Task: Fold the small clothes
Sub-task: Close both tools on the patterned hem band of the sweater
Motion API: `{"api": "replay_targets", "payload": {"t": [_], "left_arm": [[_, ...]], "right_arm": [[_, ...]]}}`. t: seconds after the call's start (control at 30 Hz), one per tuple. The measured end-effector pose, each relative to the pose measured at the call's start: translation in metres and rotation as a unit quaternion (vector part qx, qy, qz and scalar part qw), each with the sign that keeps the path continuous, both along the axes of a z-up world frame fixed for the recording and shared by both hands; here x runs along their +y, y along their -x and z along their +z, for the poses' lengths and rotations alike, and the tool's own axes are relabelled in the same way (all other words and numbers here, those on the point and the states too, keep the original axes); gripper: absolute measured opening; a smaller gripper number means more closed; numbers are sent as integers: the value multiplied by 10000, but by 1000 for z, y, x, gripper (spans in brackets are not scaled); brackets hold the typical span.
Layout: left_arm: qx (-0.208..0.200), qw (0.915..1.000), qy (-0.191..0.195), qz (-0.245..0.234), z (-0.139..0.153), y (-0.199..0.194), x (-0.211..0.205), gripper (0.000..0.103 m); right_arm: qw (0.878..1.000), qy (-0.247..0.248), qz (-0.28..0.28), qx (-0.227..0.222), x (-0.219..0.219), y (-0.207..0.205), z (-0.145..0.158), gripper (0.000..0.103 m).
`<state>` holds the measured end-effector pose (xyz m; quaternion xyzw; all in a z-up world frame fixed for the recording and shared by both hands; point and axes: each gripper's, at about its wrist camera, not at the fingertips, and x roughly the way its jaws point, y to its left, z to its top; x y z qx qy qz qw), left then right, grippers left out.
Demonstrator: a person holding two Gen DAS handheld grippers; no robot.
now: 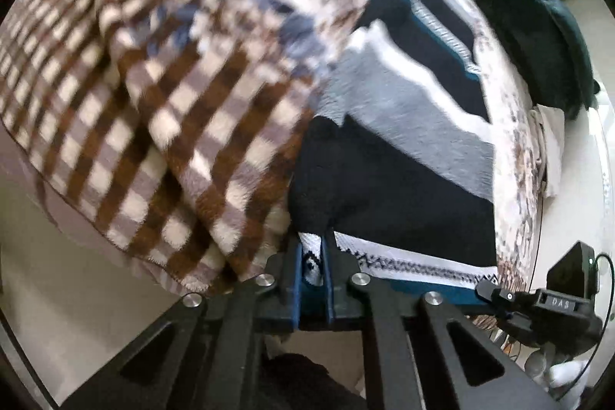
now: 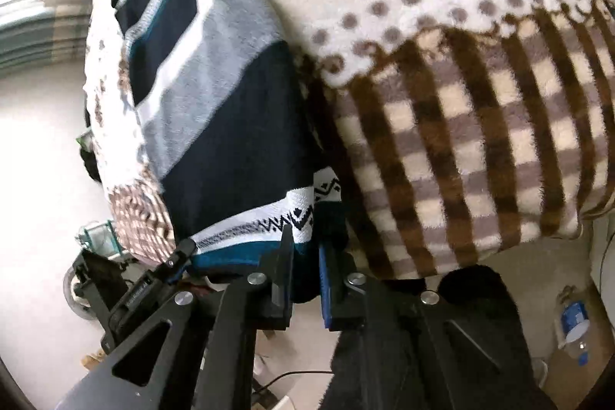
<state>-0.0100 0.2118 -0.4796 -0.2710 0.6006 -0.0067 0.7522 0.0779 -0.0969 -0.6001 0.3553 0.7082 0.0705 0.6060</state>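
A small knit garment (image 1: 384,179) with navy, grey and white stripes, a white zigzag hem and a teal edge lies on a brown and cream checked blanket (image 1: 173,122). My left gripper (image 1: 311,256) is shut on one end of the hem, and white patterned fabric shows between its blue pads. In the right wrist view the same garment (image 2: 230,141) spreads up and to the left, with my right gripper (image 2: 305,248) shut on the hem's other corner. Each view catches the other gripper at the hem: the right gripper (image 1: 488,289) and the left gripper (image 2: 184,250).
The blanket (image 2: 461,141) hangs over the near edge of the surface. A dark teal cloth (image 1: 519,6) lies heaped at the far right. On the pale floor below stand a water bottle (image 2: 574,325) and small clutter (image 2: 96,233). A dark sleeve (image 2: 461,333) sits beneath the right gripper.
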Motion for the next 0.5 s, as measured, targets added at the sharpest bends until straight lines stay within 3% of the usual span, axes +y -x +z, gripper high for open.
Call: {"api": "replay_targets", "payload": {"t": [0.1, 0.2, 0.27, 0.33, 0.4, 0.5], "left_arm": [[-188, 9993, 211, 232, 22, 5, 6, 6], [-306, 9960, 599, 584, 40, 7, 19, 6], [-329, 9933, 832, 730, 44, 6, 24, 6], [-248, 9943, 768, 697, 42, 3, 27, 6], [-152, 9957, 652, 642, 34, 0, 28, 6], [145, 9932, 809, 819, 10, 6, 33, 6]], "right_arm": [[9992, -357, -143, -82, 1, -1, 14, 9], [9932, -1034, -516, -124, 2, -2, 28, 9], [9848, -1501, -879, -40, 0, -1, 30, 9], [9755, -1843, -1204, 51, -3, 1, 33, 9], [9723, -1909, -1343, 134, -8, 1, 35, 9], [9789, -1668, -1164, 211, -12, 0, 33, 9]]}}
